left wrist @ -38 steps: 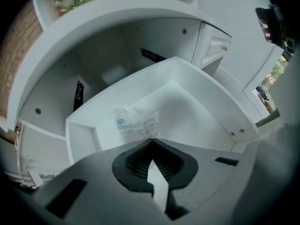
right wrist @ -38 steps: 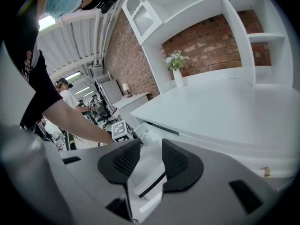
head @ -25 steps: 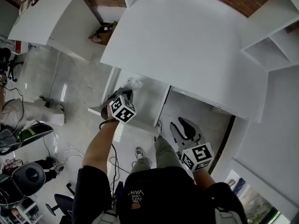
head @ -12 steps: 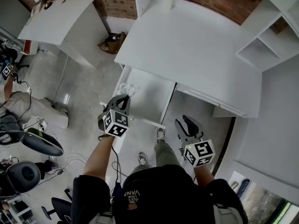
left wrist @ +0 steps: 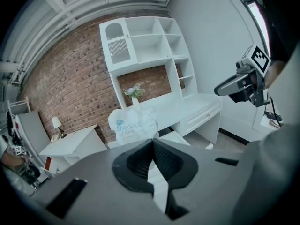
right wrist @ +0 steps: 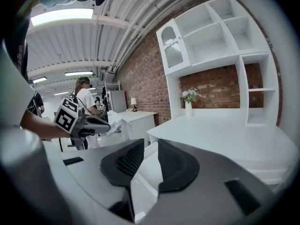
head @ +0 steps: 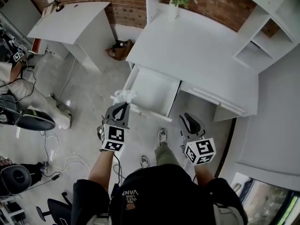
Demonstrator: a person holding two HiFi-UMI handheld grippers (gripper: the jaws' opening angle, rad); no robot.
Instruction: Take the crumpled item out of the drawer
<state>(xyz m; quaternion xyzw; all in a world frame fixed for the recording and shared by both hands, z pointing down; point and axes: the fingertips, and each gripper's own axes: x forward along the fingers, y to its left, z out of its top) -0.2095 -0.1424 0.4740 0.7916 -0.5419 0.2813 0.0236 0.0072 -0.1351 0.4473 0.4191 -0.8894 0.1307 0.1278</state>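
The crumpled white item [head: 123,96], a plastic bag with blue print [left wrist: 131,123], hangs pinched in my left gripper [head: 123,105], whose jaws are shut on it [left wrist: 152,142]. It is held just outside the front left corner of the open white drawer [head: 154,108], which looks bare inside. My right gripper [head: 186,122] hovers over the floor to the right of the drawer; its jaws [right wrist: 150,144] are closing with nothing between them. From the right gripper view, the left gripper [right wrist: 89,123] and the bag [right wrist: 115,120] show at the left.
The drawer belongs to a white desk [head: 197,55] with a flower vase [head: 172,8] and a shelf unit [head: 269,36] against a brick wall. A second white desk [head: 75,20] with a lamp stands at left. Office chairs, cables and a person [head: 18,86] occupy the left floor.
My left gripper has drawn back from inside the drawer toward me, bringing the crumpled bag out past the drawer front. The right gripper stayed low at the right.
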